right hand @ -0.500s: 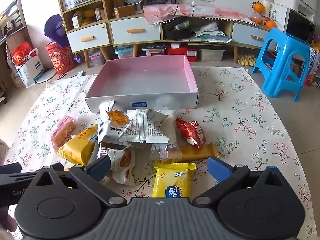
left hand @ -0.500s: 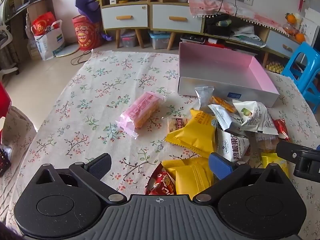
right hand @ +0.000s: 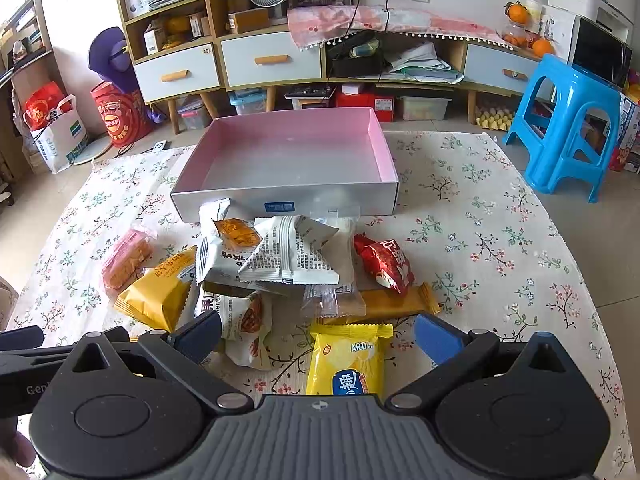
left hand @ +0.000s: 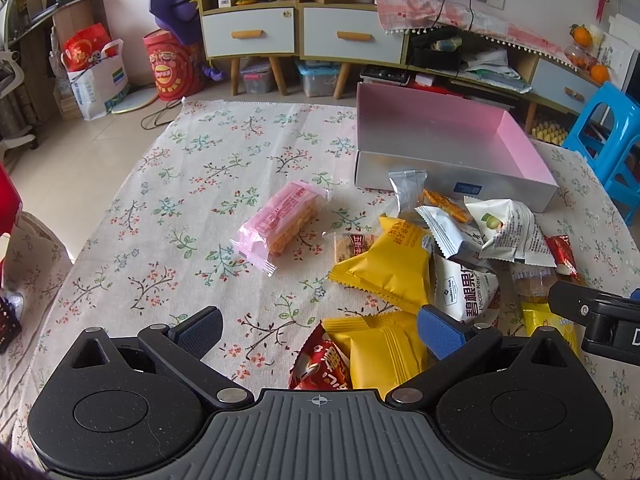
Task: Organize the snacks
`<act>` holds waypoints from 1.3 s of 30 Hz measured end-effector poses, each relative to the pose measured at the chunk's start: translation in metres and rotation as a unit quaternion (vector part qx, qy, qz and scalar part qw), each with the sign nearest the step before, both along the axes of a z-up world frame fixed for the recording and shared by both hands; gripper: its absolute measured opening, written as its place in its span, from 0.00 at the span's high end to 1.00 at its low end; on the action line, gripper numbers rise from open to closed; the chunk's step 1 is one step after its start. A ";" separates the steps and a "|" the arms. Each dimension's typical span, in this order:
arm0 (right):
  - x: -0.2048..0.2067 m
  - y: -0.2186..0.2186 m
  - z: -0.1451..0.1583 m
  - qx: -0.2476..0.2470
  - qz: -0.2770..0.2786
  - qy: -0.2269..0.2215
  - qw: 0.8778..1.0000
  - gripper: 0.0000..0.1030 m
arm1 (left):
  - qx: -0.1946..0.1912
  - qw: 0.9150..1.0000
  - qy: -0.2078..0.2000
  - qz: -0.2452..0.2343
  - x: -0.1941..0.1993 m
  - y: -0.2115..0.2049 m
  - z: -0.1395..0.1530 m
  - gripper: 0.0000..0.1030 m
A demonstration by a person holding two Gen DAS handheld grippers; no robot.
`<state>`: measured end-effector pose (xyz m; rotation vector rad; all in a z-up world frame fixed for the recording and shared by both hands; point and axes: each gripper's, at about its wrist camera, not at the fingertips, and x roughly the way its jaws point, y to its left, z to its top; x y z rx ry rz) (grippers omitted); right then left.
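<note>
A pile of snack packets lies on the flowered tablecloth in front of an empty pink-lined box (left hand: 448,136) (right hand: 292,152). My left gripper (left hand: 320,330) is open and empty, low over a yellow packet (left hand: 384,348) and a red packet (left hand: 320,368). A pink packet (left hand: 280,220) lies apart to the left. My right gripper (right hand: 318,338) is open and empty, just above a yellow chip packet (right hand: 346,360). White packets (right hand: 288,256), a red packet (right hand: 384,262) and a yellow packet (right hand: 158,288) lie beyond it.
The right gripper's body (left hand: 596,320) shows at the right edge of the left wrist view. A blue plastic stool (right hand: 568,120) stands right of the table. Cabinets with drawers (right hand: 272,60) line the far wall.
Both grippers have hardly moved; the views are nearly the same. No packet has shifted.
</note>
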<state>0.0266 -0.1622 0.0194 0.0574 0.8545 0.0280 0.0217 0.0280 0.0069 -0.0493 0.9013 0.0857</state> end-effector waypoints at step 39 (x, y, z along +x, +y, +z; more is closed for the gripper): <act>-0.001 0.002 -0.004 -0.016 -0.001 0.004 1.000 0.10 | -0.016 1.000 0.006 -0.010 -0.001 0.001 0.000 0.00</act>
